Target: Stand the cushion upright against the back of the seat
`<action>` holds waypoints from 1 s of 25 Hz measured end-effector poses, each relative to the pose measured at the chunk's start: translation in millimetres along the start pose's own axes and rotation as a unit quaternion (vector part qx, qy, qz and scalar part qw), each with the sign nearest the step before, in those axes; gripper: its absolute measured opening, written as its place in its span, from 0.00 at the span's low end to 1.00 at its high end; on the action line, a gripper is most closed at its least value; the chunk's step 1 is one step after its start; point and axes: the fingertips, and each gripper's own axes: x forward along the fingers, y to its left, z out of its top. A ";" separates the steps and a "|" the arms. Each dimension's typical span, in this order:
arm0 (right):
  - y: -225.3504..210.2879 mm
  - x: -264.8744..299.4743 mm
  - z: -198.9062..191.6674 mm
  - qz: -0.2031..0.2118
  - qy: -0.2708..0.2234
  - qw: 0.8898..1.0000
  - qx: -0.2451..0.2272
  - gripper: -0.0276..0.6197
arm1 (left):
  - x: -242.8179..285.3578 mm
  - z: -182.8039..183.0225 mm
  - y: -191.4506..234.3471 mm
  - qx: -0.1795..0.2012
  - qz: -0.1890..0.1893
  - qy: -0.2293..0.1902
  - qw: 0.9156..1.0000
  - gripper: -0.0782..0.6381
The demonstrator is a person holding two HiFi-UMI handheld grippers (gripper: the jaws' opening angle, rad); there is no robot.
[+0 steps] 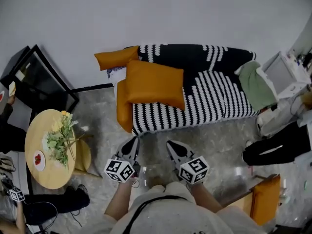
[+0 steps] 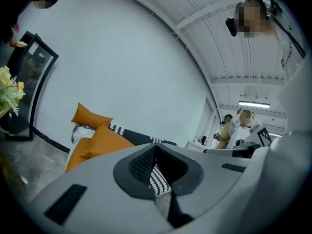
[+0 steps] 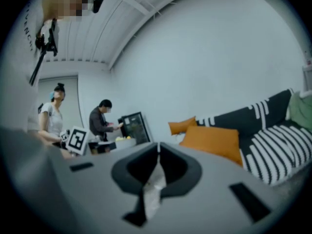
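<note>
Grey marbled floor (image 1: pixel 214 140), plain white wall (image 1: pixel 146 13) behind. A sofa (image 1: pixel 214 96) w/ a black-and-white striped cover stands against the wall. The cushion (image 1: pixel 155 84), big and orange, lies on the left end of the seat. A smaller orange cushion (image 1: pixel 116 58) sits at the sofa's top-left corner. There's a green cloth (image 1: pixel 256 87) on the right end.

Left of the sofa are a black glass-front cabinet (image 1: pixel 39 82) and a round wooden table (image 1: pixel 36 135) w/ flowers (image 1: pixel 61 140).

No readable writing; the marker cubes (image 1: pixel 119 170) carry only black-and-white squares.

Left gripper (image 1: pixel 131 145) and right gripper (image 1: pixel 174 150) are over the floor in front of the sofa, apart from the cushion. Both have jaws pressed together, nothing in them.

Only the head view shows the table top. The right gripper view adds two people (image 3: pixel 100 121) by the cabinet. The left gripper view adds other people (image 2: pixel 234 130) off to the right and a ceiling light (image 2: pixel 254 104).
</note>
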 end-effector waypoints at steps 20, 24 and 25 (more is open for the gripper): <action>-48.7 182.8 -16.8 0.096 0.103 0.990 0.002 0.08 | 65.5 14.6 141.0 -0.021 0.129 -0.018 0.991 0.15; -59.5 221.0 -23.7 0.119 0.123 0.984 -0.053 0.08 | 83.4 3.2 171.0 -0.029 0.150 -0.014 0.988 0.15; -63.2 230.3 -25.4 0.122 0.128 0.983 -0.057 0.08 | 86.7 0.3 178.4 -0.035 0.157 -0.013 0.987 0.15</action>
